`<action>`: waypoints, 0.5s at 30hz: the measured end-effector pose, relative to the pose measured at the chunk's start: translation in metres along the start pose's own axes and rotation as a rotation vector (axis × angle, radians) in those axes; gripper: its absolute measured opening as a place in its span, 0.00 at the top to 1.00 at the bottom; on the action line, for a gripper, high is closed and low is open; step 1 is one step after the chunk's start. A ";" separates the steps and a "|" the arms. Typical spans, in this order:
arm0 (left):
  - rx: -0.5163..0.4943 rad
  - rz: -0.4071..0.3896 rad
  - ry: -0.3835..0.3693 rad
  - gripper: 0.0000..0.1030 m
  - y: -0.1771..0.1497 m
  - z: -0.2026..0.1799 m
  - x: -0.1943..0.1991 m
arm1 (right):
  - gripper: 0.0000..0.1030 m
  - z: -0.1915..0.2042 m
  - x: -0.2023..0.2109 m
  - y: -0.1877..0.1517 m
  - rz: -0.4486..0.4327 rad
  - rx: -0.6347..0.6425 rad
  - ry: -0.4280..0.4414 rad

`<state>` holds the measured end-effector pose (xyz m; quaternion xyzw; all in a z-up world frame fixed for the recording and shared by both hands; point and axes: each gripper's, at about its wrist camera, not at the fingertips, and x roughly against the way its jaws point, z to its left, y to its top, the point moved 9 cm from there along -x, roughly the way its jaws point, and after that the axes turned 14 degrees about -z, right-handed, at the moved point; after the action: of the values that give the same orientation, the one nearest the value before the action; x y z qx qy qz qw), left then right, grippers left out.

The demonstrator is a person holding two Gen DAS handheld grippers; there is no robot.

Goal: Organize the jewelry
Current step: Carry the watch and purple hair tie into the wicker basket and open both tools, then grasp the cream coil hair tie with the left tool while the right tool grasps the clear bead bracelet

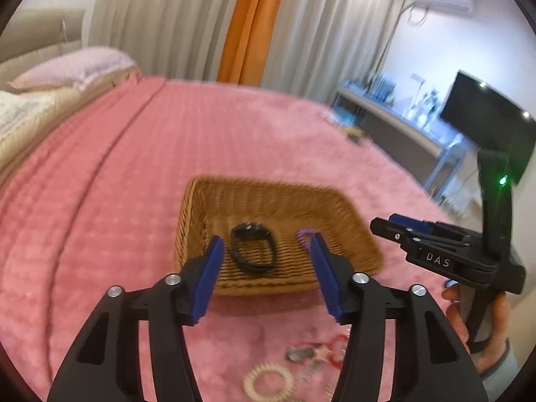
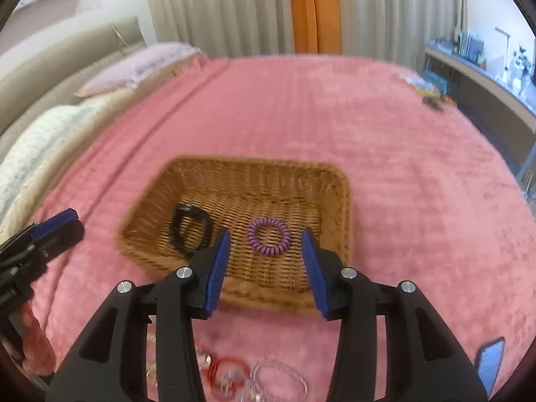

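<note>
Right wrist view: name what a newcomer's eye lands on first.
A wicker basket sits mid-frame on the pink bedspread, with a black band at its left and a purple coil hair tie beside it. The right gripper stands open and empty before it. More jewelry lies on the near bedspread.

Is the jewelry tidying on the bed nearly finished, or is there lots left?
Partly. A black bracelet and a purple coil ring lie in the wicker basket. Both claws, left and right, are open and empty. A cream coil ring, red ring and chains remain on the blanket.
</note>
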<state>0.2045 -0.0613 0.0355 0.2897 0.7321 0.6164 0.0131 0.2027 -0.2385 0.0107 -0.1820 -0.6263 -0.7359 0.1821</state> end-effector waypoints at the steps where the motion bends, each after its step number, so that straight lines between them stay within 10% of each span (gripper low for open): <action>1: 0.000 -0.025 -0.014 0.44 0.003 -0.004 0.015 | 0.60 0.000 0.014 0.003 -0.025 0.004 0.004; 15: 0.025 -0.036 -0.001 0.41 -0.059 0.005 0.072 | 0.60 -0.017 0.077 -0.069 -0.108 0.039 -0.032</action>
<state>0.1224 -0.0296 0.0054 0.2767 0.7448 0.6069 0.0210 0.1006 -0.2478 -0.0125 -0.1560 -0.6521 -0.7294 0.1356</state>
